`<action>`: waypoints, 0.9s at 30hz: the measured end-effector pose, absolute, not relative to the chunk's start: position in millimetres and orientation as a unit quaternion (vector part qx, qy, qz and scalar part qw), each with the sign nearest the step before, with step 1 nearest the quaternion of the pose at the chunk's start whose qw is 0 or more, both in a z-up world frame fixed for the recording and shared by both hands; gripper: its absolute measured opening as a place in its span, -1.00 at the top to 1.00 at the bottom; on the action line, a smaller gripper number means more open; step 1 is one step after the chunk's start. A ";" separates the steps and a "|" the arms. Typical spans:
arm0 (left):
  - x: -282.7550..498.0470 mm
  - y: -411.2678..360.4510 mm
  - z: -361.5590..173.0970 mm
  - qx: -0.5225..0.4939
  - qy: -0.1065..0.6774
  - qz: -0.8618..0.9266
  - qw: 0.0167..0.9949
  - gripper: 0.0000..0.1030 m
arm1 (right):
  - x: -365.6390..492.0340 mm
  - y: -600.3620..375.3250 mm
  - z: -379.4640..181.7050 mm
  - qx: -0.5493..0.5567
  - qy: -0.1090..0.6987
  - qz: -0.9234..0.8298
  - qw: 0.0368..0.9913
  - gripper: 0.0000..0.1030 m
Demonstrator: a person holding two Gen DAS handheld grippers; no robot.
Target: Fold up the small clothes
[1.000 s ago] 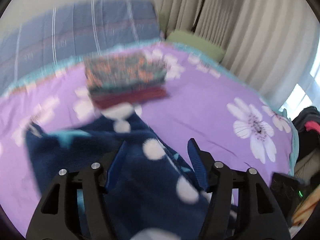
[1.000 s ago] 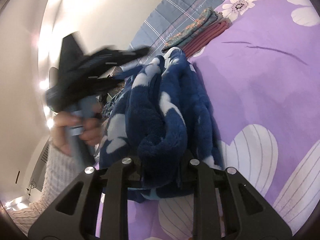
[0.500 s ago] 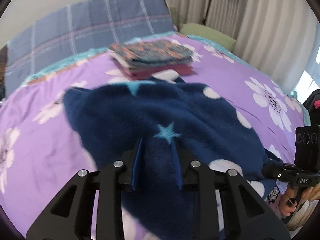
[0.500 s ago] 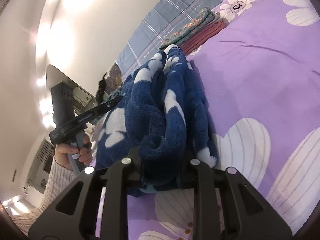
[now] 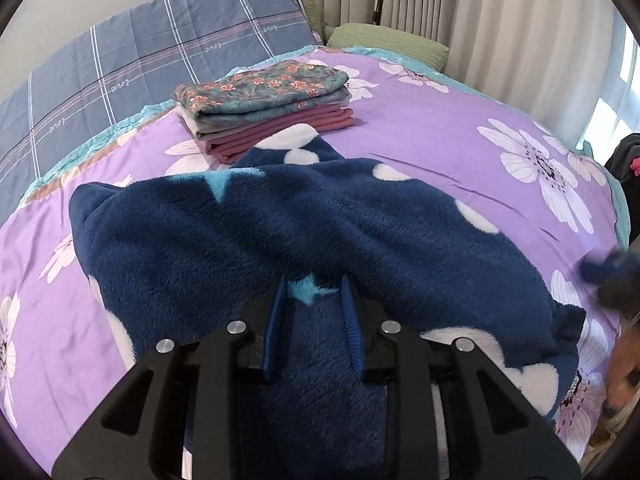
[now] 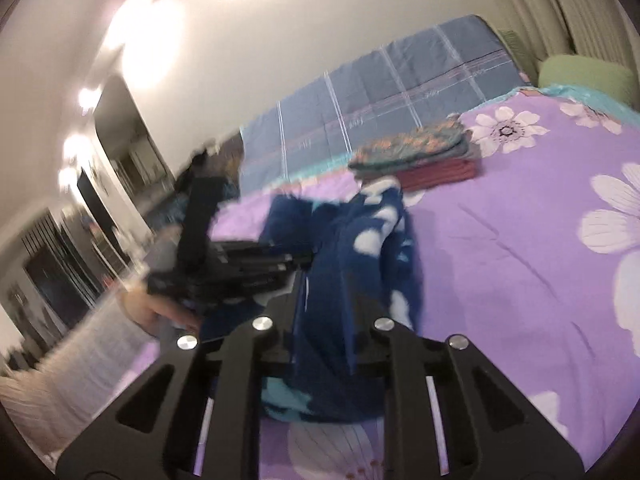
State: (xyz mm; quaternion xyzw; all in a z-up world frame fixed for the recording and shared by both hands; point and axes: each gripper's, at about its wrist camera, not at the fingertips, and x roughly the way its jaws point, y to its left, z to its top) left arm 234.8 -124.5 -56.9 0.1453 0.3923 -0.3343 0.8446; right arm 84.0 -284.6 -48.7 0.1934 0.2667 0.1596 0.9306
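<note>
A dark blue fleece garment (image 5: 304, 224) with white dots and light blue stars lies spread across the purple flowered bedspread (image 5: 460, 140). My left gripper (image 5: 314, 304) is shut on its near edge, the fleece pinched between the blue pads. My right gripper (image 6: 322, 312) is shut on another part of the same fleece (image 6: 360, 248), which bunches up ahead of it. The left gripper's body (image 6: 224, 264) shows blurred in the right wrist view, to the left of the fleece.
A stack of folded clothes (image 5: 268, 108) with a floral piece on top sits just beyond the fleece; it also shows in the right wrist view (image 6: 420, 156). A blue plaid pillow (image 5: 140, 64) and green cushion (image 5: 384, 38) line the far edge. Curtains hang at right.
My left gripper closed from open onto the fleece and the garment spread out flat. The right gripper swung round, still gripping, and its view now faces the stack.
</note>
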 end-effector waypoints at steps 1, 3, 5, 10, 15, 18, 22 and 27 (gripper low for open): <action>234.4 -124.7 -57.5 0.145 0.391 -0.332 0.846 0.47 | 97.9 -274.7 -61.2 0.181 0.300 0.153 0.924 0.65; 233.8 -126.5 -58.9 0.147 0.387 -0.327 0.849 0.46 | 113.4 -265.9 -87.5 0.160 0.334 0.116 0.922 0.68; 230.1 -132.0 -58.9 0.161 0.375 -0.321 0.854 0.45 | 115.3 -262.2 -98.2 0.130 0.326 0.097 0.931 0.68; 209.1 -116.6 -36.6 0.148 0.331 -0.310 0.879 0.28 | 120.8 -271.5 -100.6 0.158 0.340 0.107 0.921 0.68; 144.1 -66.6 -15.0 0.120 0.287 -0.305 0.900 -0.30 | 118.5 -270.6 -99.0 0.152 0.340 0.112 0.921 0.67; 90.0 -48.0 -24.0 0.165 0.263 -0.290 0.905 -0.62 | 111.5 -269.6 -97.7 0.148 0.337 0.109 0.924 0.67; 48.5 -46.7 -49.2 0.176 0.284 -0.300 0.894 -0.69 | 109.9 -269.3 -97.9 0.148 0.336 0.109 0.924 0.67; 60.8 -74.3 -77.0 0.200 0.293 -0.257 0.899 -0.69 | 109.9 -268.5 -97.0 0.141 0.336 0.105 0.925 0.66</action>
